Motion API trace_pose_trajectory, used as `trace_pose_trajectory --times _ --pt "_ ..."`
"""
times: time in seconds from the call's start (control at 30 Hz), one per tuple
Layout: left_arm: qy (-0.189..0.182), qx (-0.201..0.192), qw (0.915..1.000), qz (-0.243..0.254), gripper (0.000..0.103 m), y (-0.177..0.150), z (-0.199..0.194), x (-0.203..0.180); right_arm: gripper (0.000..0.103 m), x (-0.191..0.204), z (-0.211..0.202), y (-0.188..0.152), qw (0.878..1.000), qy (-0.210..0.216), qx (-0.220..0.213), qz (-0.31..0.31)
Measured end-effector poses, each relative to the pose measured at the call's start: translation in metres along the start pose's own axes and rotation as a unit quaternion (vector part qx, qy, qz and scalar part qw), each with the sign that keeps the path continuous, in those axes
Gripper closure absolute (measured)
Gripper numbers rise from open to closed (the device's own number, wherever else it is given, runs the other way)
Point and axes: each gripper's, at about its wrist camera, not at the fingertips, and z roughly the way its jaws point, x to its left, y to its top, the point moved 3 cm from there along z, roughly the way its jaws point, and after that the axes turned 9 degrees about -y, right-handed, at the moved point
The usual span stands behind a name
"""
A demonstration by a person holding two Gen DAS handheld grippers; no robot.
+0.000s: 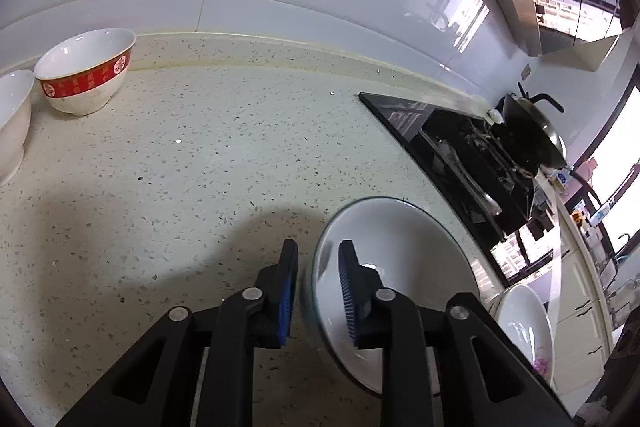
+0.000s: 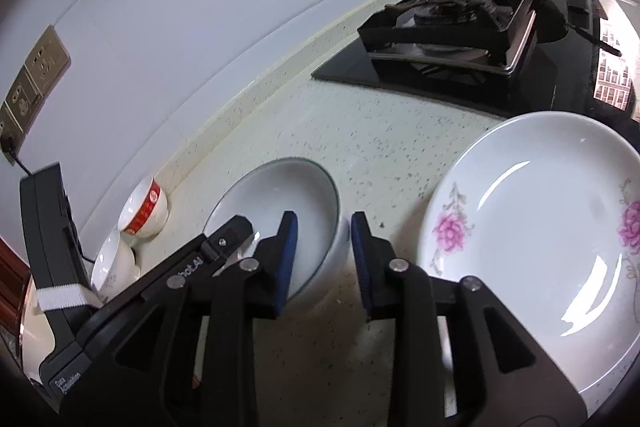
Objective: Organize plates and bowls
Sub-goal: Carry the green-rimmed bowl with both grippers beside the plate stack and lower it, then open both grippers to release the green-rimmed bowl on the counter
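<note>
- The left gripper (image 1: 318,291) straddles the near rim of the shallow white dish (image 1: 394,267): one pad sits inside it, the other outside. A gap shows on both sides of the rim, so the jaws stand loose around it without pinching.
- The right gripper (image 2: 324,259) straddles the same dish's rim on its other side, jaws spread, with no visible pressure on the rim.
- The dish rests on the speckled surface (image 1: 200,155), between the flowered plate (image 2: 536,247) and the two bowls by the wall: the red-banded bowl (image 1: 86,73) and the plain white bowl (image 1: 12,119).
- Risk: with both grippers around one rim, pulling either away at an angle could catch the edge, tipping or skidding the glazed dish.
- Risk: the flowered plate lies just beside the right gripper; a sideways swing could knock it towards the gas hob (image 2: 452,39).
- Risk: re-gripping a thin, slick rim with a shallow bite could let the dish slip and chip on the stone.
- Writing: the red band carries gold Chinese characters, too small to read. On the left gripper's body, seen from the right wrist, "Data Acquisition" and a partial word ending "bot.AI" appear.
</note>
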Motion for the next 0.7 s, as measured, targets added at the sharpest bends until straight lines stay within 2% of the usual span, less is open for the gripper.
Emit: trace_pose_trajectory --times 0.03,0.07,0.1,0.13,0.17,0.3,0.5,0.57,0.7 --pt "-0.003 -0.002 1.0000 -0.006 0.062 0.001 -0.001 0.001 0.054 -0.002 -0.005 0.002 1.000 -0.001 -0.013 0.005" --pt "-0.002 -0.008 0.9999 -0.014 0.047 0.002 -0.004 0.004 0.033 -0.003 -0.008 0.004 1.000 -0.002 -0.023 0.010" --pt "0.000 -0.013 0.9998 -0.017 0.040 0.002 -0.007 0.006 0.025 -0.005 -0.013 0.006 0.999 0.003 -0.039 0.016" --pt "0.002 -0.018 0.9996 -0.021 0.031 0.003 -0.010 0.007 0.023 -0.006 -0.019 0.008 0.998 0.011 -0.055 0.021" --pt "0.000 -0.025 0.9994 -0.025 0.030 0.003 -0.013 0.009 0.023 -0.005 -0.023 0.009 0.998 0.014 -0.062 0.022" --pt "-0.017 -0.045 0.9984 -0.031 0.029 0.007 -0.024 0.008 0.023 0.004 -0.033 0.010 0.996 0.032 -0.084 0.008" --pt "-0.005 -0.066 0.9976 -0.021 0.028 0.011 -0.038 0.005 0.023 0.010 -0.034 0.011 0.996 0.046 -0.081 0.009" --pt "0.007 -0.073 0.9971 -0.018 0.028 0.014 -0.044 0.006 0.023 0.009 -0.034 0.011 0.996 0.050 -0.079 0.011" --pt "0.069 -0.092 0.9933 0.001 0.026 0.017 -0.064 0.015 0.023 0.013 -0.037 0.012 0.994 0.075 -0.075 0.009"
